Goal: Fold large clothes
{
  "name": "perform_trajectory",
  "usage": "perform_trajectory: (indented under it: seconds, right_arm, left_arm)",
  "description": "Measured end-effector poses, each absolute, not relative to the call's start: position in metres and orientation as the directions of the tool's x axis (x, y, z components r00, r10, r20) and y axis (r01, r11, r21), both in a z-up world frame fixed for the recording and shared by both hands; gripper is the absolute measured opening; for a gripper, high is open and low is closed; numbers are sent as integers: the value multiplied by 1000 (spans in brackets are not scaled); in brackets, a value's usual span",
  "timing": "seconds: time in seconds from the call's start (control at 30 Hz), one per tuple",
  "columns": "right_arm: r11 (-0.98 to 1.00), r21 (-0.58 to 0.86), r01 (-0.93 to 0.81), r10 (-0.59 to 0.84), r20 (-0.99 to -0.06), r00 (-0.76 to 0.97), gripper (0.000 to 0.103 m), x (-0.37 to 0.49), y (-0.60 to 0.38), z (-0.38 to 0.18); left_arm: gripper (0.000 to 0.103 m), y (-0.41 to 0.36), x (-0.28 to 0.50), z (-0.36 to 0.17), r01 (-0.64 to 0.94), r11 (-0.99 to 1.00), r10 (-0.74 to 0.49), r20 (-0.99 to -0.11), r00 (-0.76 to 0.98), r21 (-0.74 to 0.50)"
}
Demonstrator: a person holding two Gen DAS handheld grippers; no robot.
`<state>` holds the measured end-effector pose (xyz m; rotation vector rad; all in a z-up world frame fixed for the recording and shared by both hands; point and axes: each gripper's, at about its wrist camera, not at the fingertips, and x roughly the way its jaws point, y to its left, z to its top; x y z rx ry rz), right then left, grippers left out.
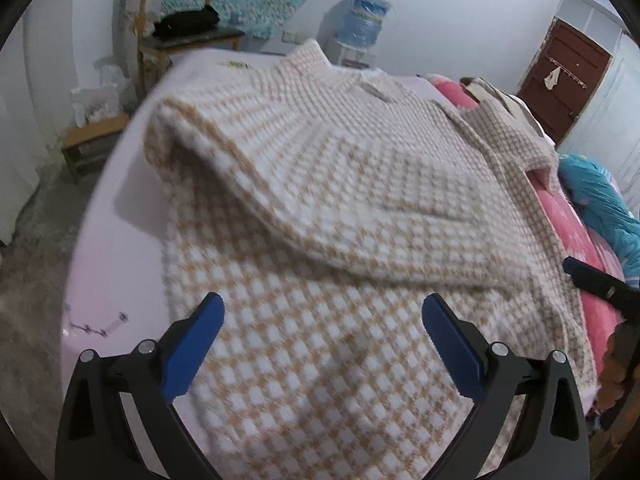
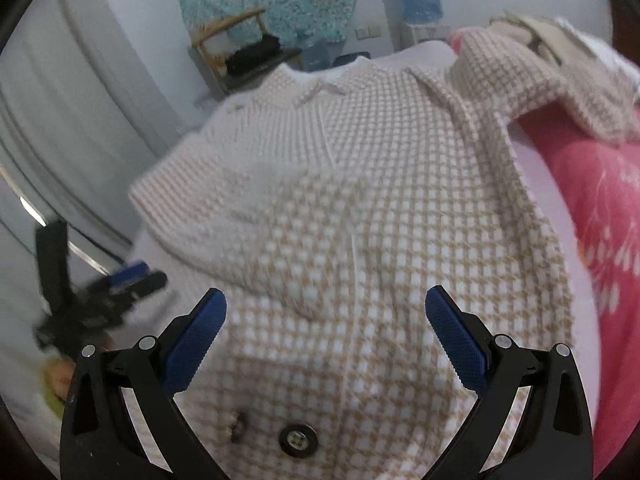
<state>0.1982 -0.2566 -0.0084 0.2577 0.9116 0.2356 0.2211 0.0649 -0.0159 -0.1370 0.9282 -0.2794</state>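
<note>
A large fuzzy coat [image 1: 360,208] in a tan-and-white check lies spread on a pale pink bed sheet [image 1: 120,248]. Its left sleeve is folded across the body; the right sleeve [image 2: 532,80] stretches off toward the back right. A dark button [image 2: 298,440] shows near the hem in the right wrist view. My left gripper [image 1: 322,316] hovers open over the lower left part of the coat [image 2: 380,184], holding nothing. My right gripper [image 2: 326,312] stands open above the front placket, also holding nothing. Each gripper shows at the other view's edge: the left one [image 2: 128,276], the right one [image 1: 600,280].
A pink floral quilt [image 2: 608,216] and a blue garment [image 1: 600,196] lie at the bed's right. A wooden chair [image 1: 180,32] with a black bag, a water dispenser [image 1: 364,16] and a small stool [image 1: 92,140] stand beyond the bed. A brown door [image 1: 564,76] is at the far right.
</note>
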Motion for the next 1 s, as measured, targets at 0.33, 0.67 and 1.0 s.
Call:
perform_trajectory:
  seconds: [0.33,0.67,1.0]
  right_arm:
    - [875,480,-54,439,-743,506,65,264,-254,-38]
    - [913,389,-124,383,-709,592,5,303,-237,4]
    - [972,192,-135,226,-617,754,5,382,-254,80]
  left_arm:
    - [97,79,233,-23,115,968,-249,-777,579,-224]
    - [86,87,238,-25,85,975,-215,-761,613,-207]
    - [84,92,244,-32,37,981,-174,-778,603,-190]
